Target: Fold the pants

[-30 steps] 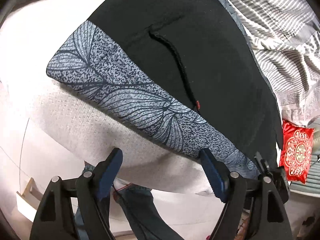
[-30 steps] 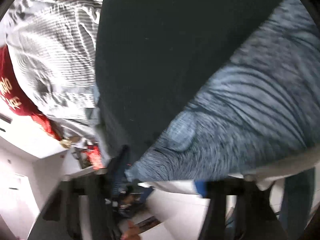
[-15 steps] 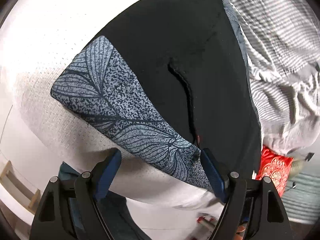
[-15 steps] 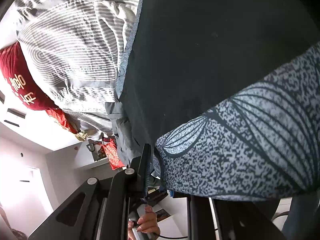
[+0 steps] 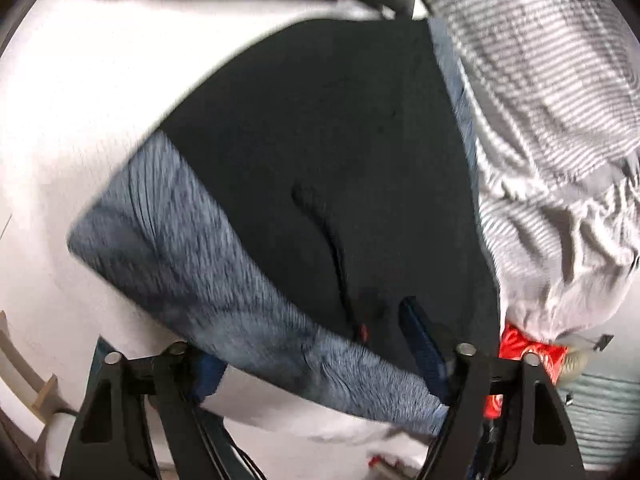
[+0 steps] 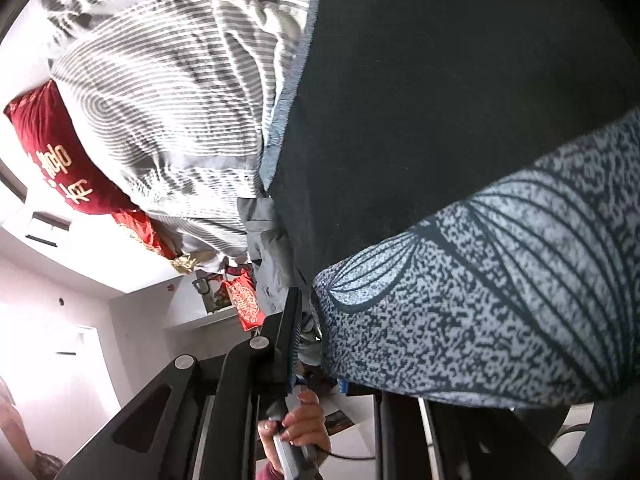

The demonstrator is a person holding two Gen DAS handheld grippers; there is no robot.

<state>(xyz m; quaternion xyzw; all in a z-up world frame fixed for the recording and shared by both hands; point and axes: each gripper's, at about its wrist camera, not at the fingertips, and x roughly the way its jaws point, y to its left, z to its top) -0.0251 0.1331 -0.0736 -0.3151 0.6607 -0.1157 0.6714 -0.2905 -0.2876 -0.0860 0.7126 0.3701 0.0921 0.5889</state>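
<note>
Left fingers (image 5: 420,344) closing over the waistband; right fingers (image 6: 294,332) pinch black, leaf-banded pants (image 5: 320,160).

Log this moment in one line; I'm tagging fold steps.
stage: waistband grasp | left gripper: closing around patterned waistband | right gripper: clamped on waistband corner | pants: flat on bed
</note>
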